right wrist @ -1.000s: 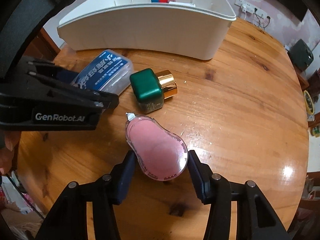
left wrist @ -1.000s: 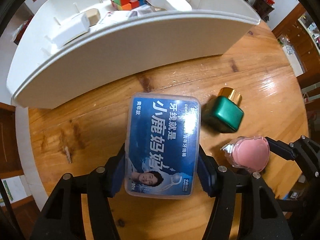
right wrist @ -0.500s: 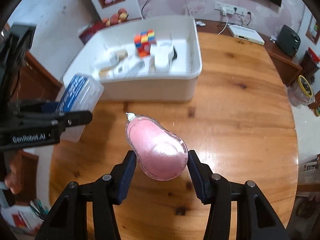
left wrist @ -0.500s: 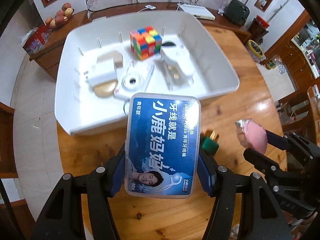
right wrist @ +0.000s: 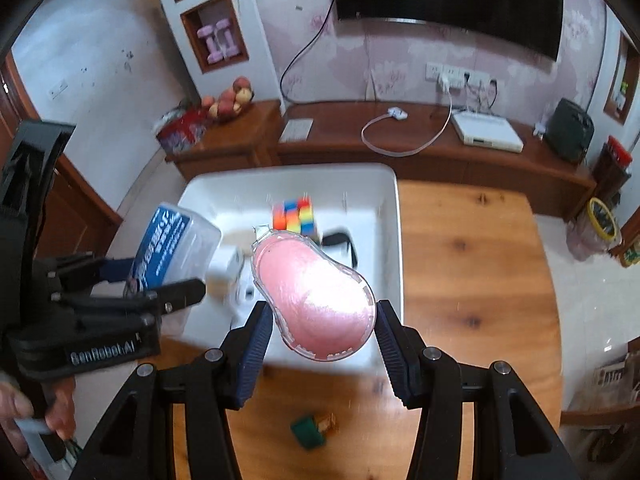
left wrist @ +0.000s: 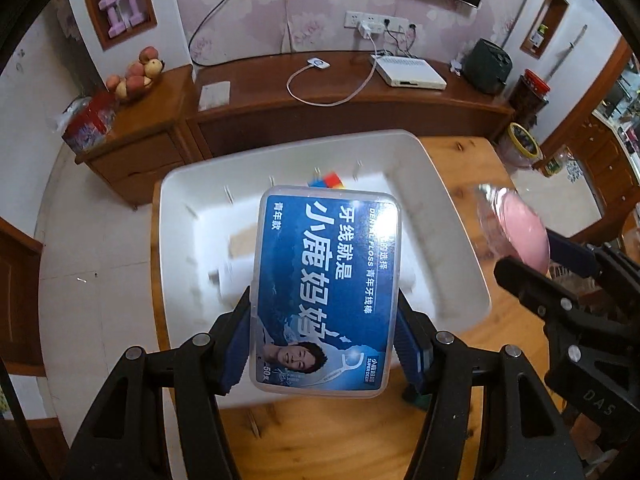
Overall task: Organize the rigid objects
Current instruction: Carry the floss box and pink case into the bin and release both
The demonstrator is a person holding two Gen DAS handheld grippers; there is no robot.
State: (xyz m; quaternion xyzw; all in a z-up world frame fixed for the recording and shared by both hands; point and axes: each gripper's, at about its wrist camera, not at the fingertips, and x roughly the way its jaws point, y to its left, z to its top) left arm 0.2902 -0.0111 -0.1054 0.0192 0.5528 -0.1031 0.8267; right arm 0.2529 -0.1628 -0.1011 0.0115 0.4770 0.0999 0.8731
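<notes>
My left gripper (left wrist: pixel 326 344) is shut on a blue dental floss box (left wrist: pixel 324 284) in a clear plastic case, held high over the white bin (left wrist: pixel 176 216). My right gripper (right wrist: pixel 322 344) is shut on a pink egg-shaped sponge in its clear case (right wrist: pixel 314 292), raised above the near rim of the bin (right wrist: pixel 390 240). A colourful puzzle cube (right wrist: pixel 294 216) and several white items lie inside the bin. A green bottle with a gold cap (right wrist: pixel 314 428) rests on the wooden table (right wrist: pixel 480 280), below the right gripper. Each gripper shows in the other's view: the right one (left wrist: pixel 532 256) and the left one (right wrist: pixel 160 276).
The bin stands at the far edge of the round table (left wrist: pixel 360 440). Behind it runs a low wooden cabinet (left wrist: pixel 360 96) with a white box, cables and a fruit bowl. A hand (right wrist: pixel 60 416) grips the left tool at the lower left.
Both grippers rose from table level and swung toward the bin, carrying the floss box and the pink sponge case. The green bottle stayed on the table and now lies far below.
</notes>
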